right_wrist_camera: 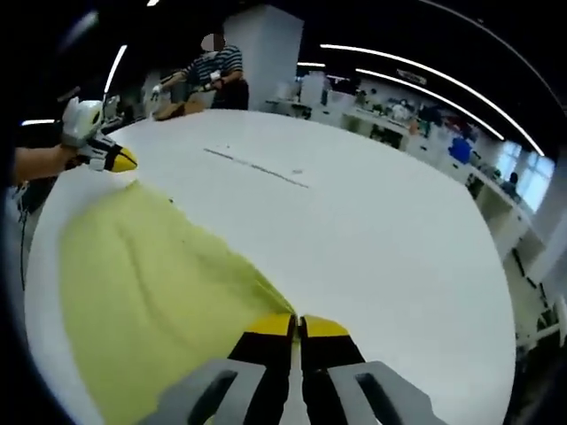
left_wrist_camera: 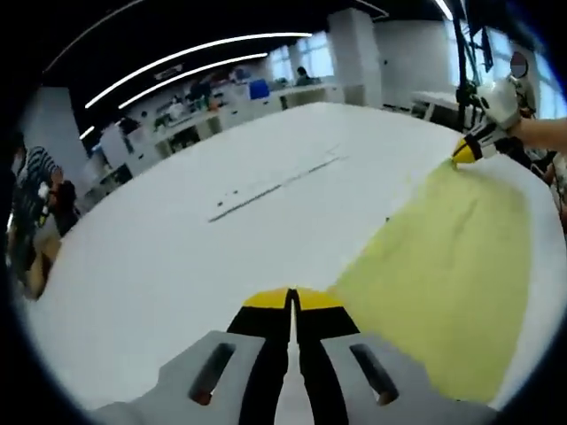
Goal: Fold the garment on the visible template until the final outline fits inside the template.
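Claws (left_wrist_camera: 292, 299) (right_wrist_camera: 298, 326) pinching garment (left_wrist_camera: 452, 266) edge

No legible text or labels

Both views low over the white table (left_wrist_camera: 177, 257), facing each other, sharing the yellow garment (right_wrist_camera: 151, 292)

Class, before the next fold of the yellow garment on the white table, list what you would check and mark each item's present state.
1. Left gripper shut on the yellow garment edge: ok.
2. Right gripper shut on the garment: ok.
3. Garment stretched between both grippers: ok.
4. Garment on the white table: ok.
5. Template outline visible: cannot tell; only a faint line shows.
6. Garment fully in view: not ok.
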`<state>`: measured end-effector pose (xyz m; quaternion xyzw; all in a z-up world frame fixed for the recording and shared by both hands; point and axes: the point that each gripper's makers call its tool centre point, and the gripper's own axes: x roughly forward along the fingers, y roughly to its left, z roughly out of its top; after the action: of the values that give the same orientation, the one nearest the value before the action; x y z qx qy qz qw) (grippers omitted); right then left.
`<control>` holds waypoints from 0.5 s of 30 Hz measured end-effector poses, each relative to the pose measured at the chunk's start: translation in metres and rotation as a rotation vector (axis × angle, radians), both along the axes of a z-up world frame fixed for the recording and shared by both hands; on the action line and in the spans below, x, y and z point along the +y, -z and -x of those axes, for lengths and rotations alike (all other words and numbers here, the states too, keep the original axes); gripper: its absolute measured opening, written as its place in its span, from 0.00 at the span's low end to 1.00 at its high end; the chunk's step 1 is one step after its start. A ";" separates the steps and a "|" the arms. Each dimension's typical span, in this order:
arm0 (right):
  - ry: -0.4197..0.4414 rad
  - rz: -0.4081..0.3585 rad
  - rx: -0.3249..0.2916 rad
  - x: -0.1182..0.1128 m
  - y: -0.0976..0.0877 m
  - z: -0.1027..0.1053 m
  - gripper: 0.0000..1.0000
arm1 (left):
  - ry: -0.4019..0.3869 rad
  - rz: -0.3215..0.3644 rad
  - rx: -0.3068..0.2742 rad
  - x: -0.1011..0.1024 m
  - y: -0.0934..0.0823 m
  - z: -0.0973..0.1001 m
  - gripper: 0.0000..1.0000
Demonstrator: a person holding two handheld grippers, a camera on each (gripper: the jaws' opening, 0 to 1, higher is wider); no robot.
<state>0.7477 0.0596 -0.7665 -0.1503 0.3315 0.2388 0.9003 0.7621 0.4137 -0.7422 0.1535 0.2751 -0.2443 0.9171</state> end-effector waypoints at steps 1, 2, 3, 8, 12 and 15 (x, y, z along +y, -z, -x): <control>-0.001 0.004 0.002 0.000 -0.001 0.000 0.02 | -0.003 0.000 0.002 0.002 0.000 0.001 0.00; 0.000 0.006 0.003 -0.001 -0.001 -0.001 0.03 | -0.006 -0.001 0.004 0.003 0.001 0.001 0.00; 0.003 0.006 0.006 -0.002 -0.002 -0.001 0.06 | -0.009 -0.003 0.012 0.005 0.002 0.003 0.00; 0.029 -0.048 0.049 -0.003 -0.002 0.006 0.22 | -0.017 0.017 0.053 0.009 0.008 0.012 0.10; 0.022 -0.094 0.074 0.003 -0.006 0.014 0.36 | -0.003 0.053 0.061 0.006 0.005 0.022 0.20; 0.003 -0.112 0.090 0.008 -0.008 0.022 0.41 | -0.005 0.098 0.065 0.005 -0.001 0.028 0.27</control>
<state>0.7259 0.0671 -0.7582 -0.0882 0.3579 0.2622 0.8918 0.7337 0.4185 -0.7416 0.0998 0.2928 -0.2597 0.9148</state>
